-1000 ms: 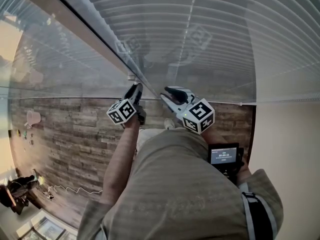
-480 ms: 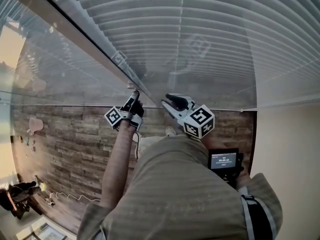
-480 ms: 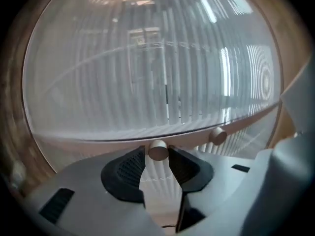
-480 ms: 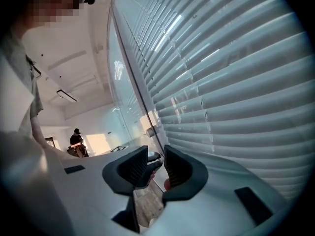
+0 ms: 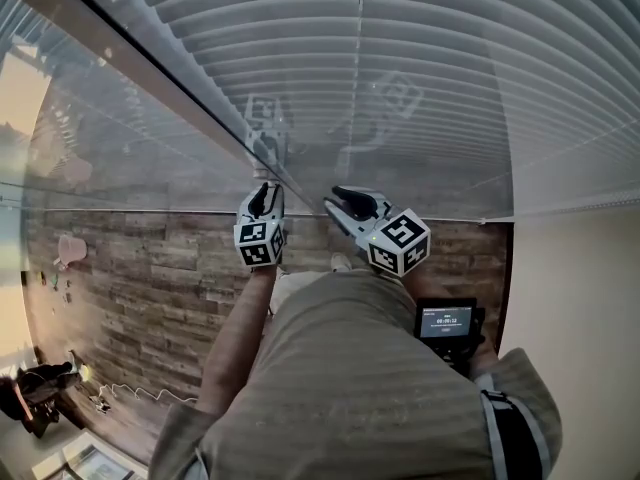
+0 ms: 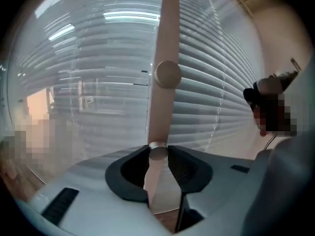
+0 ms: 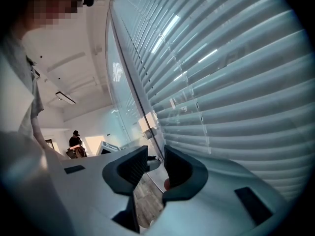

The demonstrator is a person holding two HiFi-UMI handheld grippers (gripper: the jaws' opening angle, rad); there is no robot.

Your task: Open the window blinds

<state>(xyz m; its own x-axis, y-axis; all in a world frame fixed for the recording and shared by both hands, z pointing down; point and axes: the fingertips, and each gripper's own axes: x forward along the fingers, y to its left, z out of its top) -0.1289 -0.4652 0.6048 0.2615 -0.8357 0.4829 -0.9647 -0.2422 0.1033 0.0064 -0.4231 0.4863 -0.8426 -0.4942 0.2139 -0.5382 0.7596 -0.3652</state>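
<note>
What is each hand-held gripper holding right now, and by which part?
The left hand-held gripper clamps the tilt wand on its shaft, below the round knob. The right hand-held gripper is open and holds nothing.

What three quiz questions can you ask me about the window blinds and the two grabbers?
1. True or false: the left gripper is clamped on the pale beige tilt rod of the white slatted window blinds.
2. Pick one: the right gripper has its jaws A) shut on a cord, B) apart with nothing held, C) shut on a slat.
3. Fill the gap: the floor is made of brown ____ planks.

Key: 1 true; 2 B; 3 wooden.
</note>
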